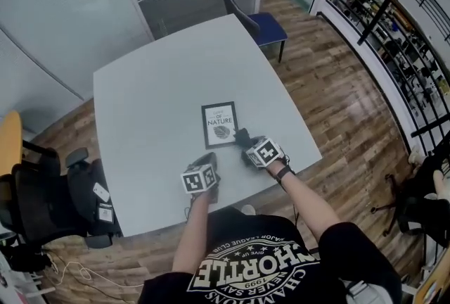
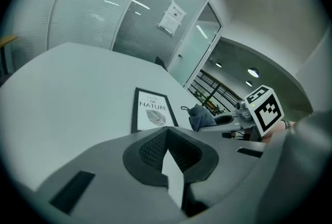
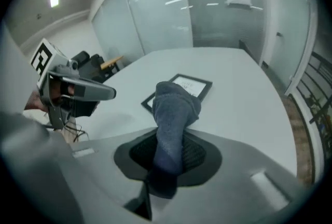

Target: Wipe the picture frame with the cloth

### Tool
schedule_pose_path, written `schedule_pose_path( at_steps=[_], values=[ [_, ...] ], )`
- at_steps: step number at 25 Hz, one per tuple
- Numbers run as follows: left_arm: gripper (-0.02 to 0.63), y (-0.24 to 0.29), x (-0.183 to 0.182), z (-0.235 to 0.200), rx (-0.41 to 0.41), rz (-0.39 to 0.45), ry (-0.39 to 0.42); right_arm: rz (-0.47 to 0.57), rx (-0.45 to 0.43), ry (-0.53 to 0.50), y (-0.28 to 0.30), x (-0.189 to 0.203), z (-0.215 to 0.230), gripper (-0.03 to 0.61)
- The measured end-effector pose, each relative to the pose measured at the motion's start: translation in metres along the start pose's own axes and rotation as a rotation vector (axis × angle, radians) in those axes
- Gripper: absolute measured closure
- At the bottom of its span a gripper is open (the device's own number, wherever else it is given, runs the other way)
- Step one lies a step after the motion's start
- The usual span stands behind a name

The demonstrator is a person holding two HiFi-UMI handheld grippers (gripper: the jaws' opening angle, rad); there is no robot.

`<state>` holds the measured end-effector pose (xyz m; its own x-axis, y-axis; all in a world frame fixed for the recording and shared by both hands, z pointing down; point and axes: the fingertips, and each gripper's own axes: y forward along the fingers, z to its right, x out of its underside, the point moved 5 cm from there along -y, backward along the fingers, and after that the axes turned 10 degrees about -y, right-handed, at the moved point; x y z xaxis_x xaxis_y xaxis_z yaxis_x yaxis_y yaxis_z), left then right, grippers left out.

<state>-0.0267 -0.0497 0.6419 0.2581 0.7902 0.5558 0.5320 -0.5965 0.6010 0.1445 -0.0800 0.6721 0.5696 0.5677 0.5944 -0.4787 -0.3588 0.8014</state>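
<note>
Right gripper (image 1: 244, 143) clamps the cloth (image 1: 242, 134) at the picture frame's (image 1: 219, 124) 4 o'clock, evidently ready to wipe; left gripper (image 1: 208, 158), jaws together and empty, stands clear at 7 o'clock.

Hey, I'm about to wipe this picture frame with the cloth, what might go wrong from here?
1. The picture frame lies flat and loose on the smooth table. The left gripper is shut and off it, so a wipe may just push it along.
2. The cloth is a bunched wad in the right gripper. Pressing down may let the hard gripper tips scrape the frame's front.
</note>
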Motion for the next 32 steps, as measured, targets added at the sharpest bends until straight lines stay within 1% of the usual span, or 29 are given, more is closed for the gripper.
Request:
schedule_pose_path(
  at_steps=[2, 6, 8, 12, 17, 20, 23, 27, 32],
  values=[
    [0.609, -0.009, -0.018, 0.014, 0.015, 0.058, 0.047, 0.136, 0.054, 0.021, -0.027, -0.022, 0.000, 0.500],
    [0.609, -0.038, -0.065, 0.048, 0.038, 0.218, 0.141, 0.351, 0.184, -0.045, -0.089, -0.067, -0.001, 0.500],
    [0.609, -0.056, -0.081, 0.067, 0.040, 0.286, 0.198, 0.432, 0.244, -0.091, -0.120, -0.082, -0.006, 0.500],
    [0.609, -0.095, -0.098, 0.106, 0.046, 0.420, 0.307, 0.573, 0.357, -0.169, -0.180, -0.097, -0.021, 0.500],
    [0.609, -0.137, -0.108, 0.146, 0.040, 0.573, 0.444, 0.712, 0.464, -0.186, -0.234, -0.106, -0.039, 0.500],
    [0.609, -0.155, -0.108, 0.161, 0.013, 0.620, 0.492, 0.770, 0.499, -0.182, -0.255, -0.106, -0.047, 0.500],
    [0.609, -0.164, -0.103, 0.168, 0.013, 0.636, 0.500, 0.795, 0.518, -0.188, -0.268, -0.102, -0.052, 0.500],
    [0.609, -0.169, -0.095, 0.176, 0.029, 0.656, 0.512, 0.804, 0.532, -0.184, -0.276, -0.090, -0.057, 0.500],
    [0.609, -0.166, -0.083, 0.187, 0.037, 0.646, 0.525, 0.793, 0.548, -0.178, -0.284, -0.073, -0.050, 0.502]
  ],
)
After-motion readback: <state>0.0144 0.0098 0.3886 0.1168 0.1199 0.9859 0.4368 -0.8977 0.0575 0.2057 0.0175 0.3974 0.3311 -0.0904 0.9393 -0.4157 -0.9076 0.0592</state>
